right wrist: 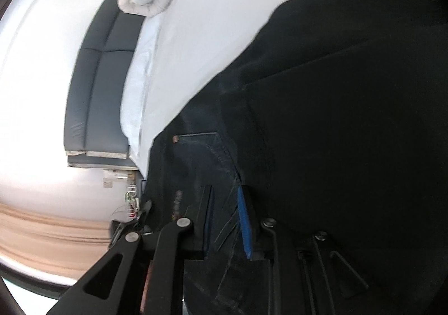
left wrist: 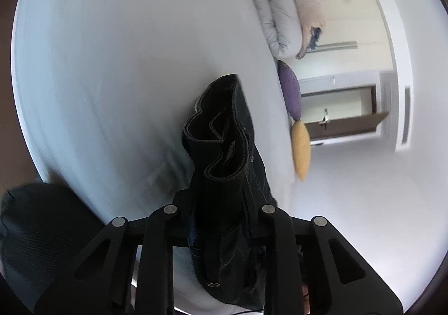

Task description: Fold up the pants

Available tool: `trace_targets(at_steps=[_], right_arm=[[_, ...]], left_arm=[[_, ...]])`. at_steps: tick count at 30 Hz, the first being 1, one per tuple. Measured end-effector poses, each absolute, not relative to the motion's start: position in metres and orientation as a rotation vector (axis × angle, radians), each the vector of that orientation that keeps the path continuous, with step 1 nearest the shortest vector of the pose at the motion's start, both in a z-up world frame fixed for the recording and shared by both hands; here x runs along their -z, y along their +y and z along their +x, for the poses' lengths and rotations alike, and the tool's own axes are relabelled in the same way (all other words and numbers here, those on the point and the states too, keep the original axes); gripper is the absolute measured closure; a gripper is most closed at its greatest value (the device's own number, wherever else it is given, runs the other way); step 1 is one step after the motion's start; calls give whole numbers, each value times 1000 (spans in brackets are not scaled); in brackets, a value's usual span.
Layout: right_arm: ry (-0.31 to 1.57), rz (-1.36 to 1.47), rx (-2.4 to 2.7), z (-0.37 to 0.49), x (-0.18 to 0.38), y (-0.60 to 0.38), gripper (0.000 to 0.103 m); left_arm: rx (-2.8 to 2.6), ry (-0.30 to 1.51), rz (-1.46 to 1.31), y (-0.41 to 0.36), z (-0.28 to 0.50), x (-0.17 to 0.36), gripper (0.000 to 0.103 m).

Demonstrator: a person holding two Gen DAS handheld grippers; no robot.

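Through my left wrist camera, my left gripper (left wrist: 221,203) is clenched on the bunched black pants (left wrist: 224,147), lifted over the white bed (left wrist: 112,63); a rolled quilt (left wrist: 282,13), purple pillow (left wrist: 291,91) and yellow pillow (left wrist: 301,152) line its far edge; beyond them, pale wall and a brown door (left wrist: 347,124). Through my right wrist camera, my right gripper (right wrist: 226,220) grips the pants (right wrist: 336,119) near a pocket; the bed (right wrist: 210,21) meets a dark padded headboard (right wrist: 98,85).
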State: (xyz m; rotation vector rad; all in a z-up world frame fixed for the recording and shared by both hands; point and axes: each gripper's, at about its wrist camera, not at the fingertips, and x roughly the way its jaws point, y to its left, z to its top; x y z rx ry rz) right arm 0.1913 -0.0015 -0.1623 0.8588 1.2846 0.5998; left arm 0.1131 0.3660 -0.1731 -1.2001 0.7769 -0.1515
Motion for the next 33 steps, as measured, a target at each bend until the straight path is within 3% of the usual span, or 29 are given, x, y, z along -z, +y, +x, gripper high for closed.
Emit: trace_targets(at_steps=[5, 16, 17, 18, 20, 27, 33], right_arm=[[1323, 827, -548, 195, 170, -1, 103], [1250, 870, -565, 187, 168, -15, 103], [1227, 892, -573, 182, 165, -19, 91], [1187, 941, -591, 178, 161, -31, 67], [1114, 1017, -614, 172, 150, -54, 41], [1072, 975, -698, 156, 123, -94, 27], [1073, 1023, -692, 137, 140, -113, 25]], left_arm=[[136, 752, -1001, 344, 120, 139, 84], [213, 682, -515, 244, 137, 54, 86], [232, 676, -469, 230, 138, 47, 86], [260, 672, -398, 208, 139, 39, 86], [313, 669, -280, 168, 138, 32, 86], [481, 688, 206, 11, 109, 66, 86], [510, 717, 328, -29, 101, 92, 86]])
